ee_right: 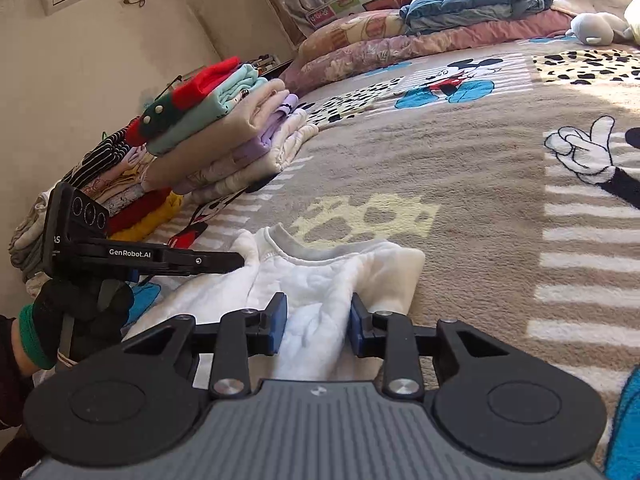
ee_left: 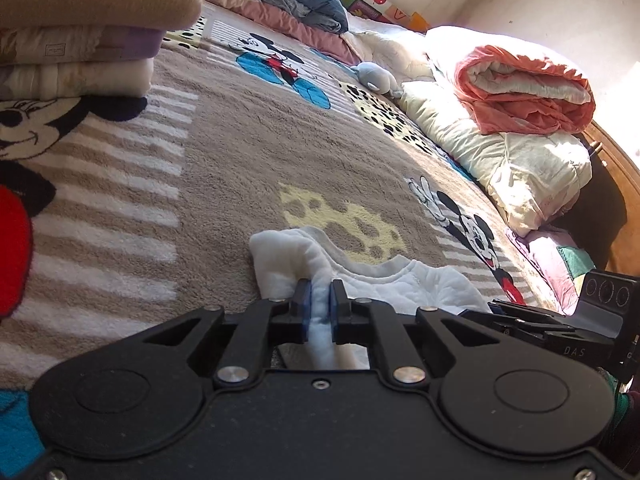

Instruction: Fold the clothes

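The white top (ee_right: 320, 280) lies on the cartoon blanket (ee_left: 240, 152), just in front of the yellow spotted patch (ee_right: 372, 216) woven into it, its grey-edged neckline turned toward that patch. The left gripper (ee_left: 320, 312) is clamped together on a ridge of white cloth at the shoulder on its side of the patch. The right gripper (ee_right: 318, 322) stands partly apart, with the other shoulder bunched between its blue pads; they seem to touch the fabric, though a firm pinch cannot be told. To do this step well, I would judge that the right pads should close fully on both layers of cloth before any lift, and that both hands should then rise together, level, so the shoulder line stays taut and the body hangs straight for the fold. The lower part of the top is hidden beneath the gripper bodies in both views, so its sleeves and hem cannot be made out. A gloved hand (ee_right: 76, 320) shows on the left tool, away from the patch; the folded pile (ee_right: 224, 136) beyond is partly cut off.
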